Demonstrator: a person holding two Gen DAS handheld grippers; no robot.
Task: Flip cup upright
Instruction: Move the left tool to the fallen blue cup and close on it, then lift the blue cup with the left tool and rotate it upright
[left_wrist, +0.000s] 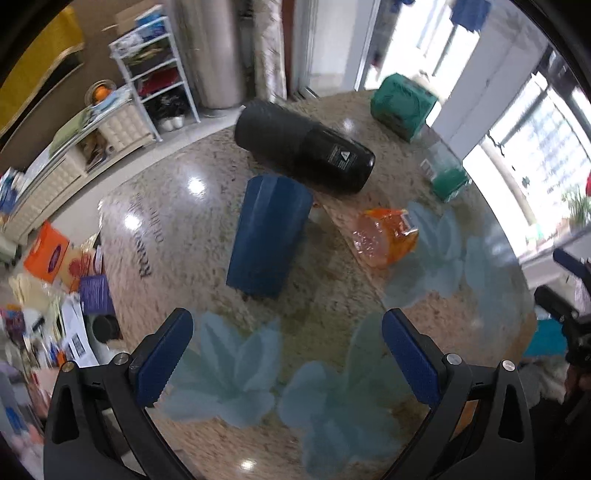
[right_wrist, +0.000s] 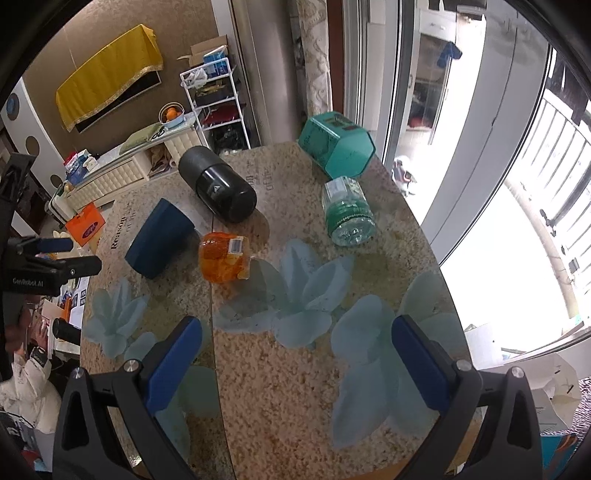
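- Two grippers hang over the worktop (right_wrist: 295, 398), and both have their fingers spread wide with nothing between them.
- The cup (left_wrist: 267, 236) is dark blue and lies on its side on the worktop, not standing up.
- In the left wrist view the cup sits straight ahead of the left gripper (left_wrist: 287, 360), in line with the gap between its fingers, and apart from them.
- Its long side runs away from the left gripper, leaning a little to the right at the far end.
- In the right wrist view the same cup (right_wrist: 159, 240) lies far off to the left of the right gripper (right_wrist: 295, 371), so that gripper would have to cross over.
- My guess is that the left gripper is nearer and better placed to take the cup.
- I cannot tell for sure which end of the cup is the open mouth.
- A big black bottle (left_wrist: 304, 147) lies on its side right behind the cup, touching it or almost.
- An orange plastic jar (left_wrist: 386, 236) lies just beside the cup on the right.
- Those two neighbours leave little room, so the fingers may bump them when they close.
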